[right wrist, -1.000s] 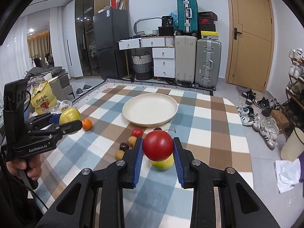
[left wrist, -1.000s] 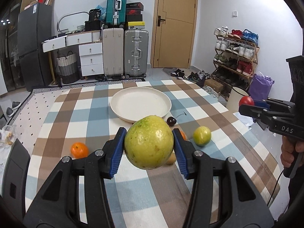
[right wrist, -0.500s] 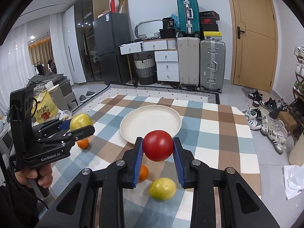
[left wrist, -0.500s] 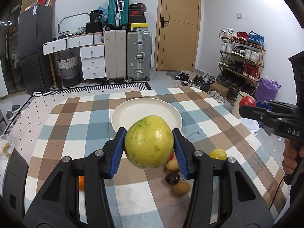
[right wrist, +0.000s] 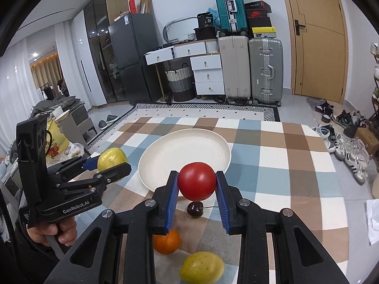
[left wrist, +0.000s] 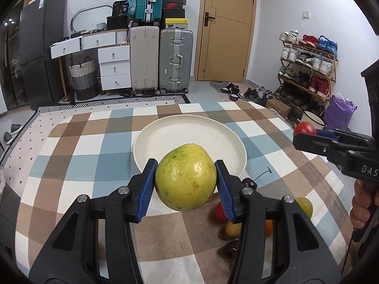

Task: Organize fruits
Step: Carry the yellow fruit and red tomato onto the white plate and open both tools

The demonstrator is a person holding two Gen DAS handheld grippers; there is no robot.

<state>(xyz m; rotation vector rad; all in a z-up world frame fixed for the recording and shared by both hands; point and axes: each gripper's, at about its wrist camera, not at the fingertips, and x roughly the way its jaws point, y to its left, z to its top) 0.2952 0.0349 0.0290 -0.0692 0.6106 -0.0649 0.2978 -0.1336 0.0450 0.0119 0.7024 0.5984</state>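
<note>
– Fruits on the plate [left wrist: 236, 142]? 
– None yet. Left tool [left wrist: 186, 179] grips the guava [left wrist: 186, 177], right tool [right wrist: 196, 184] the tomato [right wrist: 196, 181], both above its near rim. Others wait on the desk [right wrist: 296, 165].

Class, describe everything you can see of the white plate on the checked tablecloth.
The white plate is round, shallow and matte cream-white with a low raised rim; it looks like plastic or ceramic. It lies flat on the checked tablecloth and holds no fruit. The left gripper holds a yellow-green fruit before its near rim. A dark cherry lies just outside the rim.
</note>
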